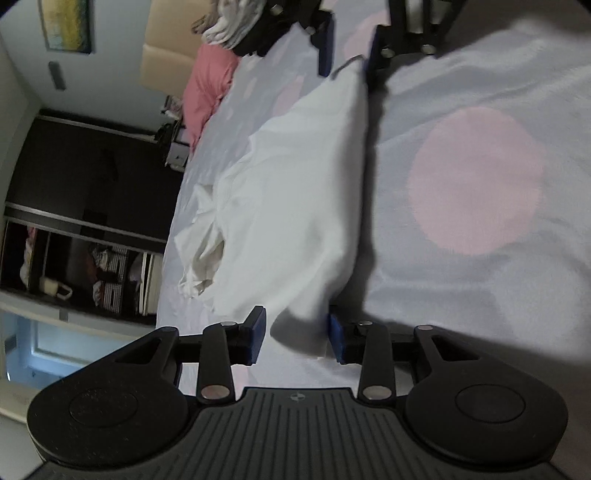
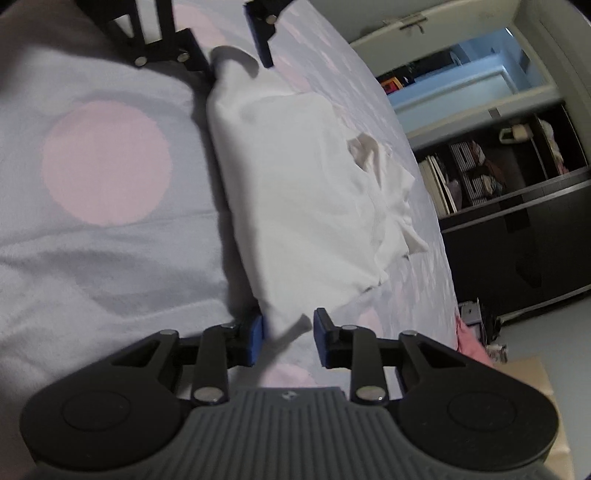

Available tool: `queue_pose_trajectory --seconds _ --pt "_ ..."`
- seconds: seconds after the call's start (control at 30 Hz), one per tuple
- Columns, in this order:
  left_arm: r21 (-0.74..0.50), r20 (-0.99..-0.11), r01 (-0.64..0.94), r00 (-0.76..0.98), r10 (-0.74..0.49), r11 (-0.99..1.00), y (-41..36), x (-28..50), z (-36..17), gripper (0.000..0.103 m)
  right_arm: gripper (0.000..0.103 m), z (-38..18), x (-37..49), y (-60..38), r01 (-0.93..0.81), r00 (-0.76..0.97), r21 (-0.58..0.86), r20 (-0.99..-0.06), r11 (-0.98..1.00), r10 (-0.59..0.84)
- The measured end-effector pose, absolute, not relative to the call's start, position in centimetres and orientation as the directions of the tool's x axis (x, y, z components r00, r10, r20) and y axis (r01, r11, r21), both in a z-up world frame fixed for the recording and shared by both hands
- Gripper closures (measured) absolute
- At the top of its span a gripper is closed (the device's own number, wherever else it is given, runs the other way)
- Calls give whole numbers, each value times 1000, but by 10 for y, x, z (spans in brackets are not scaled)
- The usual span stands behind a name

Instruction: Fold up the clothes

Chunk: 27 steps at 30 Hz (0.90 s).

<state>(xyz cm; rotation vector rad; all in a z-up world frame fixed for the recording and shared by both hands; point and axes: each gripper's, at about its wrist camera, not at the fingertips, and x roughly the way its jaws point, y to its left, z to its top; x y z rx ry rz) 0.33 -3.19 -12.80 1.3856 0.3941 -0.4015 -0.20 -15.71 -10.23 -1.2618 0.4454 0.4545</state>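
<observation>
White shirt (image 1: 291, 206) lies on the bed (image 1: 476, 295) beside the pink dot (image 1: 476, 181), one long edge doubled over, sleeve end bunched on the side away from the dot. Left tool (image 1: 297, 334) and right tool (image 2: 288, 338) are spread at opposite corners of that edge, cloth between the pads but not pinched. Judgement: roughly one fold in, more folds and smoothing left.

A pale bedsheet (image 1: 480, 295) with large pink dots (image 1: 476, 181) covers the bed. A pink pillow (image 1: 207, 88) lies near the beige headboard (image 1: 166, 62). A dark wardrobe (image 2: 517, 229) holds shelves of clothes, and a framed painting (image 1: 66, 24) hangs on the wall.
</observation>
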Motion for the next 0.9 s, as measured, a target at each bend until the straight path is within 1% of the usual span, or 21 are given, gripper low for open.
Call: queue_pose_trajectory --seconds 0.1,0.13,0.17,0.2,0.27,0.33,0.5,0.57,0.77,0.9 --pt "863 -486 488 873 -45 132 -33 4 -132 74 74 -104 2 -156 -547 835 -804 -544 233 82" --pt "861 -487 488 872 -43 143 -32 6 -132 74 80 -104 3 -157 -544 837 -806 -542 233 80" --pt "861 -486 485 873 -36 153 -32 8 -131 74 84 -104 4 -157 -543 837 -806 -541 235 79" --pt "858 -489 488 872 -34 161 -31 10 -130 77 90 -103 4 -157 -542 838 -805 -540 241 81" --pt "848 -501 499 864 -37 175 -31 12 -125 86 92 -100 3 -158 -531 845 -809 -528 254 86" --pt "842 -508 506 860 -42 189 -31 12 -118 91 96 -93 2 -158 -516 854 -812 -512 274 93" --pt "811 -535 529 843 -50 250 -30 12 -90 96 98 -69 -1 -159 -512 855 -791 -509 336 104" --pt "800 -548 541 835 -51 258 -29 7 -82 97 98 -63 -5 -158 -517 851 -784 -513 343 112" --pt "782 -582 581 810 -68 224 -24 -23 -68 97 98 -46 -31 -163 -576 815 -754 -560 316 148" --pt "745 -628 630 773 -88 218 -19 -48 -53 97 98 -24 -56 -167 -630 774 -720 -610 290 169"
